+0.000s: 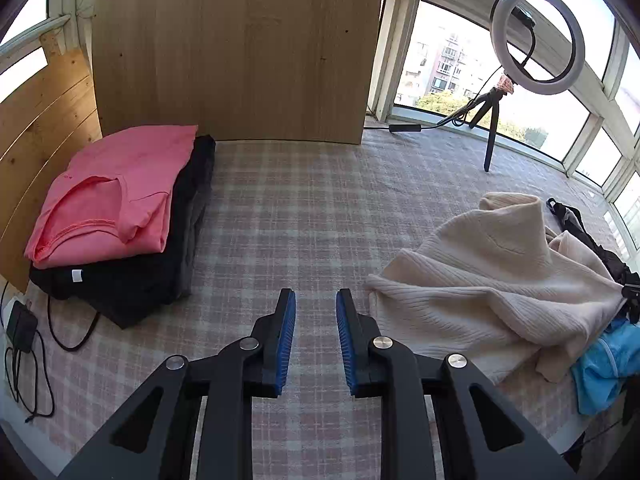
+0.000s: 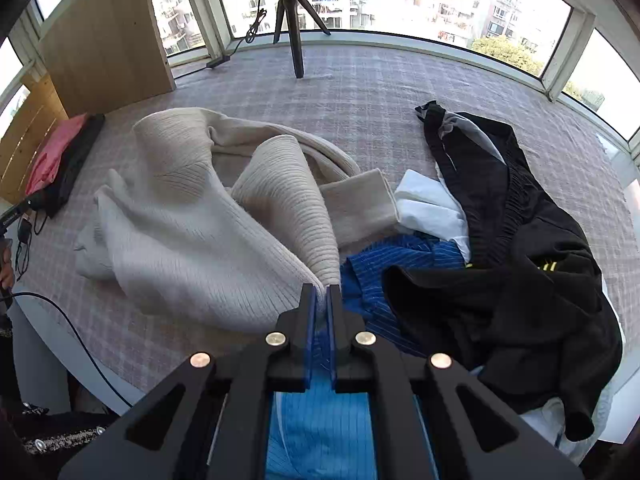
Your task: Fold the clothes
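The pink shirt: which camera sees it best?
The left wrist view: the folded pink shirt lies large and whole atop a stack of dark clothes. The right wrist view shows only a small sliver of it at the far left edge.

The left gripper (image 1: 315, 300) hangs a little above the bed, pointing forward and slightly down, its two black fingers spread apart with a clear gap between the blue pads (image 1: 289, 320); nothing sits between them. The right gripper (image 2: 321, 294) also points forward and down, with its fingers drawn close together so the blue pads (image 2: 309, 320) pinch a fold of the cream sweater (image 2: 192, 216), which rises taut out of the tips. At the left edge of the right wrist view, part of a hand (image 2: 5, 268) shows, too cropped to tell its pose.
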Demonstrator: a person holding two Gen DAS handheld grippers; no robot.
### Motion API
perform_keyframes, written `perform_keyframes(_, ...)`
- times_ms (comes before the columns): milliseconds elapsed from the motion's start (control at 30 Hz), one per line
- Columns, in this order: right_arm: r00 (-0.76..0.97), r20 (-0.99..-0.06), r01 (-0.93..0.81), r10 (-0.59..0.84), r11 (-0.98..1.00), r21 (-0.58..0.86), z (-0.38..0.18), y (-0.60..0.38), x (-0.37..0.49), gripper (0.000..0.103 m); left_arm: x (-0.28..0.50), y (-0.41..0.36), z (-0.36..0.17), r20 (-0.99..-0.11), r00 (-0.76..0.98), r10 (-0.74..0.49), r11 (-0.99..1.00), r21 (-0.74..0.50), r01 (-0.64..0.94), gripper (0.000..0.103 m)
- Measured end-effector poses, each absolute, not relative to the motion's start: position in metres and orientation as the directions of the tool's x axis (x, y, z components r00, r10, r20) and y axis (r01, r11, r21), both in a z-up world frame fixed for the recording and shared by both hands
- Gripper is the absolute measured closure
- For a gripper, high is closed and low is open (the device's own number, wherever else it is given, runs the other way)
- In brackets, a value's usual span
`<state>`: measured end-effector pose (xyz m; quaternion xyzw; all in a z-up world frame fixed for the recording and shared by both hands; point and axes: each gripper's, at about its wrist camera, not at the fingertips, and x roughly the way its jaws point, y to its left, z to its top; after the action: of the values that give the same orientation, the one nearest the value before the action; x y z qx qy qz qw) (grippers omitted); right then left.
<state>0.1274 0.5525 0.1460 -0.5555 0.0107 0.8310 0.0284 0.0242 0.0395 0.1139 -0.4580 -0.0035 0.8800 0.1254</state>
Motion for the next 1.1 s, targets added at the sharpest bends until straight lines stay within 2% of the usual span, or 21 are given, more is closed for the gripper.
perform_keyframes(67,-0.454,-0.891,-0.018,-0.014,-1.000,0.025,0.166,0.554,0.125,0.094,0.023,0.056,0.104,-0.816,-0.521,0.252,-0.958,-0.135,-0.252,0.083)
perform_keyframes(100,-0.487,-0.872,0.014,-0.048,-0.999,0.047,0.173,0.550,0.115,0.085,0.024,0.065,0.099,-0.823,-0.502,0.266,-0.953,-0.145,-0.267,0.079)
perform_keyframes(133,-0.516,-0.853,0.048,-0.081,-0.997,0.065,0.180,0.545,0.103,0.068,0.025,0.073,0.094,-0.831,-0.481,0.281,-0.947,-0.160,-0.278,0.077)
perform_keyframes(200,-0.539,-0.829,0.162,-0.146,-0.985,0.068,0.178,0.518,0.068,0.044,0.029,0.088,0.084,-0.843,-0.444,0.303,-0.938,-0.180,-0.297,0.077)
perform_keyframes(233,-0.536,-0.827,0.220,-0.170,-0.974,0.057,0.172,0.502,0.050,0.043,0.032,0.095,0.080,-0.848,-0.435,0.301,-0.936,-0.176,-0.304,0.076)
perform_keyframes(433,-0.383,-0.891,0.518,-0.244,-0.855,0.011,0.087,0.408,-0.050,0.043,0.049,0.098,0.062,-0.873,-0.397,0.284,-0.950,-0.201,-0.237,0.075)
perform_keyframes(600,-0.228,-0.942,0.599,-0.245,-0.798,0.063,0.038,0.383,-0.082,0.043,0.063,0.095,0.049,-0.889,-0.379,0.258,-0.963,-0.201,-0.182,0.074)
perform_keyframes(633,-0.215,-0.950,0.603,-0.226,-0.796,0.053,0.033,0.383,-0.083,0.047,0.065,0.096,0.046,-0.892,-0.375,0.254,-0.964,-0.200,-0.176,0.074)
perform_keyframes(667,-0.202,-0.957,0.607,-0.207,-0.794,0.044,0.027,0.384,-0.084,0.060,0.066,0.098,0.044,-0.894,-0.370,0.251,-0.965,-0.199,-0.173,0.074)
perform_keyframes(700,-0.178,-0.961,0.601,-0.210,-0.797,0.063,0.025,0.388,-0.084,0.094,0.067,0.099,0.042,-0.897,-0.366,0.250,-0.965,-0.199,-0.171,0.074)
perform_keyframes(900,-0.286,-0.917,0.519,-0.279,-0.849,0.097,0.097,0.464,-0.041,0.096,0.065,0.115,0.040,-0.896,-0.355,0.267,-0.958,-0.208,-0.196,0.074)
perform_keyframes(933,-0.297,-0.912,0.491,-0.282,-0.864,0.107,0.105,0.481,-0.036,0.096,0.062,0.120,0.039,-0.896,-0.351,0.272,-0.956,-0.210,-0.206,0.071)
perform_keyframes(1033,-0.310,-0.913,0.453,-0.263,-0.885,0.101,0.106,0.512,-0.019,0.096,0.051,0.137,0.034,-0.902,-0.331,0.277,-0.948,-0.199,-0.250,0.067)
perform_keyframes(1100,-0.301,-0.920,0.440,-0.253,-0.892,0.101,0.095,0.517,-0.015,0.096,0.043,0.151,0.027,-0.920,-0.321,0.224,-0.951,-0.134,-0.279,0.067)
